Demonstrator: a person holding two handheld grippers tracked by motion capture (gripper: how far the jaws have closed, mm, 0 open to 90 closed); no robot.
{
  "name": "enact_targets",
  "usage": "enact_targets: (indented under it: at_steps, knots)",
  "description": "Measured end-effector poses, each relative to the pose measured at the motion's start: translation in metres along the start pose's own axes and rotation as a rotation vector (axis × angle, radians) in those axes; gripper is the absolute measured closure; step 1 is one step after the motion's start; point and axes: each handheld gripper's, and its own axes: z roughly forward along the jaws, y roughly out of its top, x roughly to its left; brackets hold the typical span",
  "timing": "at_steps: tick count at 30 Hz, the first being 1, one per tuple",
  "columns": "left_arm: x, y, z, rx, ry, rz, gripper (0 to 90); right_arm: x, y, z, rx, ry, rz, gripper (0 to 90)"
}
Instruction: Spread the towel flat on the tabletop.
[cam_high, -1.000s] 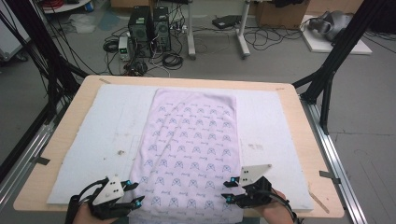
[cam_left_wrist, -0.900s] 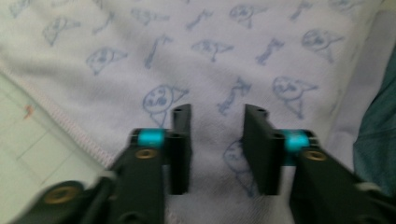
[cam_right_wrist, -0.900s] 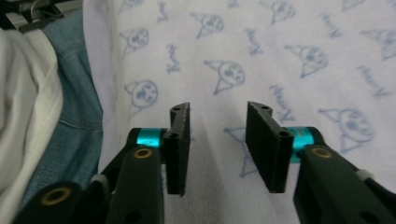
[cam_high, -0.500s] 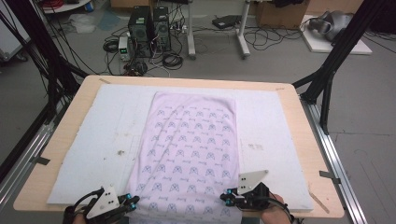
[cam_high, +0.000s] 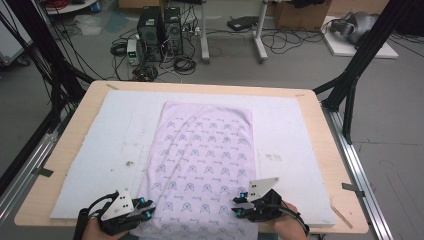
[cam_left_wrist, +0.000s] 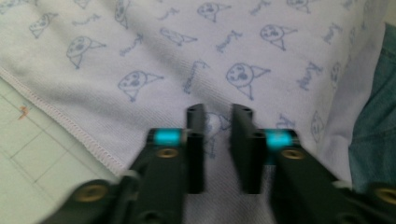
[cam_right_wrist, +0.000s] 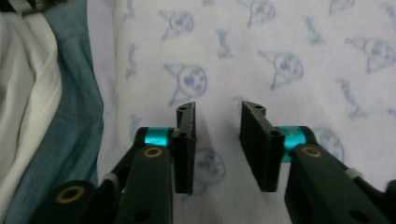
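Lilac printed cloth | flat on table | long axis runs away from person

A pale lilac cloth printed with small blue cartoon heads and script words lies spread flat along the middle of the surface, long side running away from the person. Its far edge is straight; a few soft creases run lengthwise on its left half. Its near end hangs over the surface's front edge, and a stitched hem lines its left side.
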Motion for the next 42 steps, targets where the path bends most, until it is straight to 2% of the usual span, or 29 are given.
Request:
enact_targets:
  at_steps: [2,3,6,8,15,16,17,18,19,20,26,29,31,34,36,40,42]
  knots:
    - [-0.002,0.0,-0.001,0.0,0.016,0.005,87.9,-0.002,0.001,0.0,0.003,0.021,0.002,87.5]
    - [-0.003,-0.001,-0.002,-0.002,0.017,0.0,88.2,-0.002,0.002,0.001,0.01,0.023,-0.009,87.9]
    - [-0.008,-0.004,-0.008,0.001,0.03,-0.005,88.5,0.0,0.002,-0.002,0.018,0.03,-0.027,88.4]
    - [-0.011,-0.008,-0.014,-0.004,0.034,-0.018,88.6,0.001,-0.001,-0.004,0.011,0.042,-0.016,88.5]
    - [-0.026,-0.011,-0.026,0.004,0.012,-0.009,88.6,0.014,-0.004,-0.01,0.005,0.072,-0.041,88.5]
    - [-0.026,-0.011,-0.027,0.001,0.01,-0.009,88.3,0.014,-0.004,-0.012,-0.011,0.077,-0.035,87.3]
    - [-0.025,-0.01,-0.027,0.0,0.003,-0.022,86.9,0.013,-0.004,-0.014,-0.026,0.078,-0.019,81.4]
    - [-0.022,-0.008,-0.026,0.003,0.004,-0.04,79.7,0.01,-0.004,-0.015,-0.036,0.08,0.005,74.7]
    - [-0.019,-0.006,-0.025,0.006,0.012,-0.049,67.0,0.007,-0.003,-0.016,-0.038,0.087,0.021,68.9]
    - [-0.016,-0.005,-0.024,-0.004,0.008,-0.056,60.9,0.006,-0.001,-0.018,-0.037,0.065,0.027,64.8]
    - [0.011,0.014,-0.019,-0.035,0.03,-0.086,52.1,-0.014,0.007,-0.025,-0.075,-0.004,0.078,53.0]
    - [0.024,0.026,-0.015,-0.039,0.03,-0.094,47.0,-0.027,0.011,-0.029,-0.099,-0.069,0.14,45.9]
    - [0.033,0.034,-0.011,-0.034,0.033,-0.092,44.3,-0.037,0.014,-0.032,-0.12,-0.088,0.173,43.1]
    - [0.046,0.043,-0.005,-0.041,0.036,-0.101,41.3,-0.052,0.019,-0.036,-0.124,-0.118,0.193,38.7]
    - [0.056,0.049,-0.003,-0.051,0.035,-0.104,40.5,-0.062,0.022,-0.037,-0.117,-0.141,0.183,37.1]
    - [0.076,0.062,-0.002,-0.108,0.054,-0.159,37.4,-0.082,0.028,-0.042,-0.102,-0.156,0.188,35.2]
    - [0.084,0.067,-0.001,-0.123,0.066,-0.167,37.3,-0.09,0.031,-0.045,-0.097,-0.16,0.193,34.0]
